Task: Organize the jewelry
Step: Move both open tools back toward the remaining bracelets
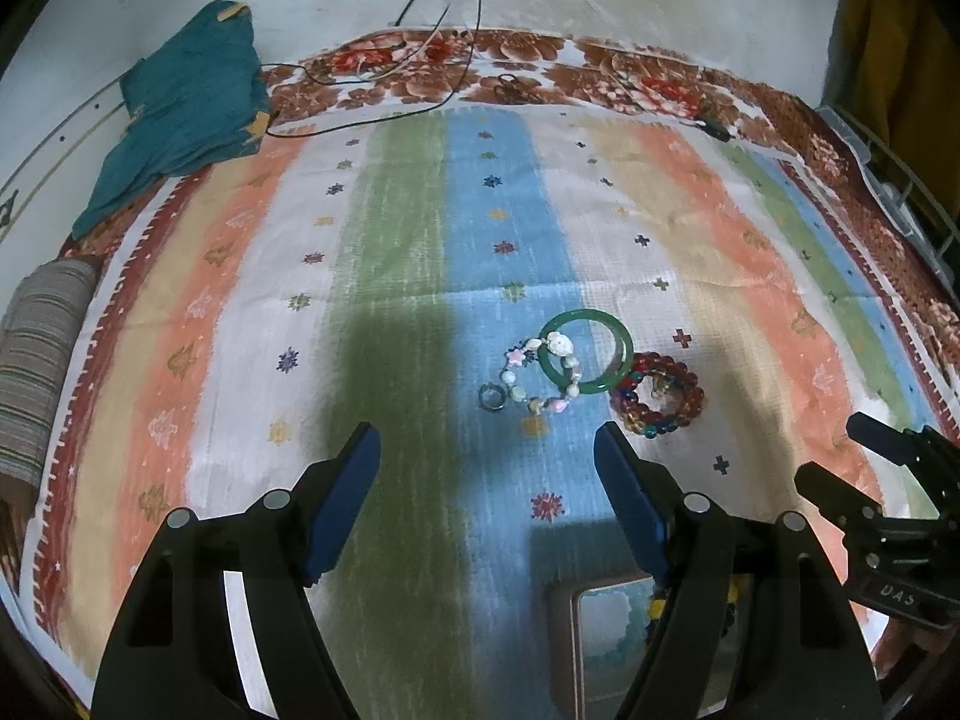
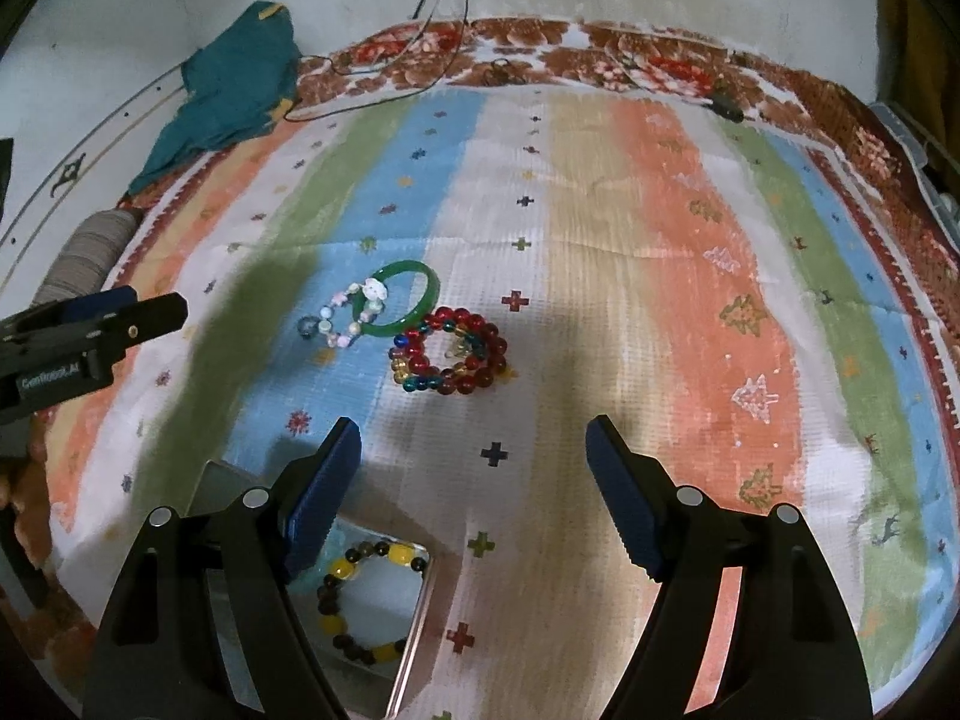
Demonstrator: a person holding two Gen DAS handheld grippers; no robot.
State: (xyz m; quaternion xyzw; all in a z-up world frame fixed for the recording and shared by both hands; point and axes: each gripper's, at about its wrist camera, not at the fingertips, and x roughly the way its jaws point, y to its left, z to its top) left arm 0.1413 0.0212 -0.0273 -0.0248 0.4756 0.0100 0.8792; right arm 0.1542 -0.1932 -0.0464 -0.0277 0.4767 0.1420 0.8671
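The right gripper [image 2: 474, 468] is nearest, with its two blue pads spread wide and nothing between them. It hangs over the striped cloth [image 2: 660, 228]. Just under its left finger lies a shallow tray [image 2: 420, 612] with a metal rim. Inside the tray rests a bracelet of yellow and dark beads [image 2: 366, 600]; the finger hides a part of it.

The left gripper [image 1: 487, 462] is also spread open and holds nothing. It is over the green and blue stripes, to the left of the tray [image 1: 567, 648], which shows only partly at the lower edge of the left view.

A little farther, near the middle of the cloth, the other jewelry lies in one close group. The red bead bracelet [image 2: 450, 354] is at the right of the group; it has also some yellow and blue beads and lies in more than one loop. Just beside it, to the left and farther, is the green bangle [image 2: 405, 300], flat on the cloth. A pastel bead bracelet [image 2: 348, 318] lies partly over the left side of the bangle. At the left end of the group is a small ring [image 2: 307, 327], very near to the pastel beads.

At the far left corner lies a teal cloth [image 2: 234, 84]. Thin black cables [image 2: 444, 12] hang down the white wall to the far edge, where the floral border runs.
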